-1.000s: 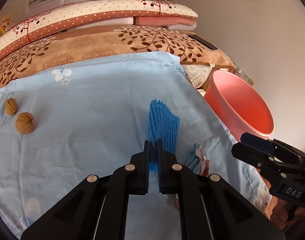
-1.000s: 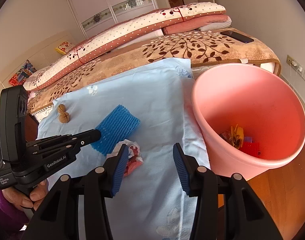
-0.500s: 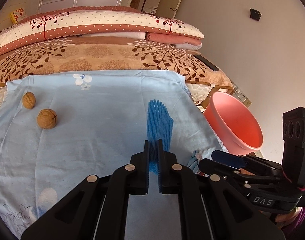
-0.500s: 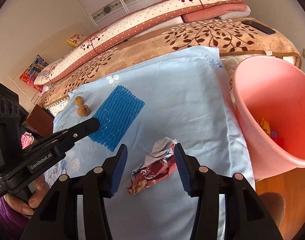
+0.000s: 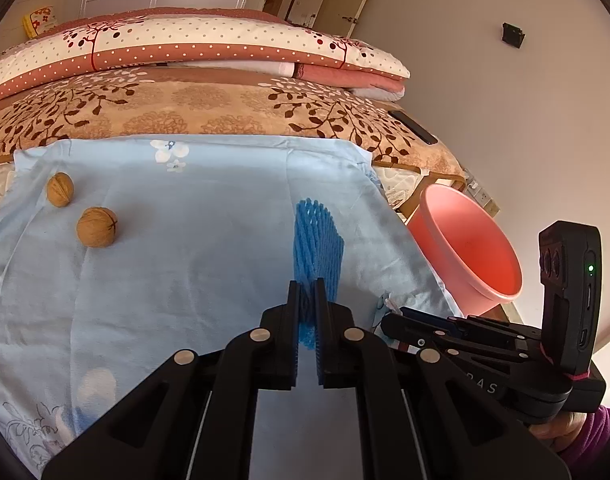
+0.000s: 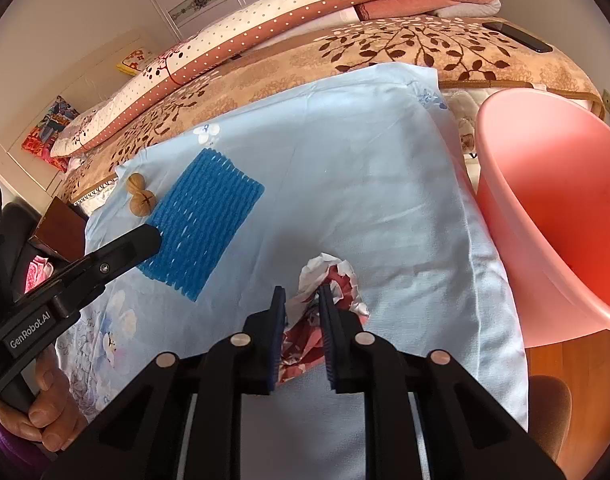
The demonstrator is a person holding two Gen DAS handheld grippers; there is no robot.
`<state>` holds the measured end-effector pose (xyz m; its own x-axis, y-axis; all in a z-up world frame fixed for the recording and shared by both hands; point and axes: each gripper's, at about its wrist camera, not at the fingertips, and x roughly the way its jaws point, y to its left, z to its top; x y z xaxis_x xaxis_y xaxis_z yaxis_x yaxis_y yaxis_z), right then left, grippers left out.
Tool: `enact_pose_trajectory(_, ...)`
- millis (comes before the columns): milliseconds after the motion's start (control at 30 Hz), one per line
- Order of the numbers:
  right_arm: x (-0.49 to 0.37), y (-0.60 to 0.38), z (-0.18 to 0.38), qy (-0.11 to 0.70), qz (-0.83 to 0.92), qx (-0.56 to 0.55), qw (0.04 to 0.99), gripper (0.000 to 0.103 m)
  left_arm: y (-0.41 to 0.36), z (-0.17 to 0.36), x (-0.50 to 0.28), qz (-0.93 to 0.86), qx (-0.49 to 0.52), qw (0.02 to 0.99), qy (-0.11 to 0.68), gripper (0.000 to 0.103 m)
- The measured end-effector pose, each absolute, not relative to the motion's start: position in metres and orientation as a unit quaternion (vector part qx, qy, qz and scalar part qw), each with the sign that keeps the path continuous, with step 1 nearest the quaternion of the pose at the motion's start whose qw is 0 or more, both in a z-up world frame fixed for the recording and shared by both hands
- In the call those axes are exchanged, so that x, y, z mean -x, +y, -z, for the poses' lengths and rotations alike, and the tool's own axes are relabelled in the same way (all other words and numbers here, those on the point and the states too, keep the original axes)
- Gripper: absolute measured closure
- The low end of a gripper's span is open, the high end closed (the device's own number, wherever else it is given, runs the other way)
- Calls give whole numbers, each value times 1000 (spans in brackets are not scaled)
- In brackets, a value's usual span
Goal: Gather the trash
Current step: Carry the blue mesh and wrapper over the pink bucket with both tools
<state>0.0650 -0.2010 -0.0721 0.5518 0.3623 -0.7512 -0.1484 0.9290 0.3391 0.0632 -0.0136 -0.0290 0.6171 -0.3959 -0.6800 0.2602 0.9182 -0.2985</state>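
Observation:
My left gripper (image 5: pixel 307 286) is shut on the blue foam net (image 5: pixel 316 247) and holds it on edge above the light blue sheet (image 5: pixel 193 240); the net also shows in the right wrist view (image 6: pixel 203 222). My right gripper (image 6: pixel 301 294) is shut on the crumpled red and white wrapper (image 6: pixel 327 284) on the sheet. The pink bin (image 6: pixel 561 208) stands on the floor to the right of the bed; it also shows in the left wrist view (image 5: pixel 471 246).
Two walnuts (image 5: pixel 96 227) lie on the sheet at the left, also seen in the right wrist view (image 6: pixel 141 203). Folded quilts (image 5: pixel 185 48) are piled at the back of the bed. A dark phone (image 5: pixel 417 132) lies near the bed's right edge.
My right gripper moved left from the bin to the wrapper and closed on it. My left gripper kept hold of the blue net and drew back a little.

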Motion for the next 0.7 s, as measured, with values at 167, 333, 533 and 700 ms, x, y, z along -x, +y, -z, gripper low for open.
enact_pose_trajectory(167, -58, -208, 62, 427, -149, -124, 883, 98, -17, 26, -63, 185, 85, 896, 395, 97)
enact_pose_trajectory(333, -52, -221, 48, 398, -144, -131, 896, 100, -24, 21, -61, 191, 87, 898, 388, 97)
enact_pose_trajectory(533, -45, -244, 31, 364, -126, -144, 911, 100, -35, 13, -58, 204, 86, 900, 376, 97)
enact_pose_trajectory(700, -40, -268, 17, 335, -103, -157, 923, 100, -46, 5, -58, 215, 82, 900, 370, 97)
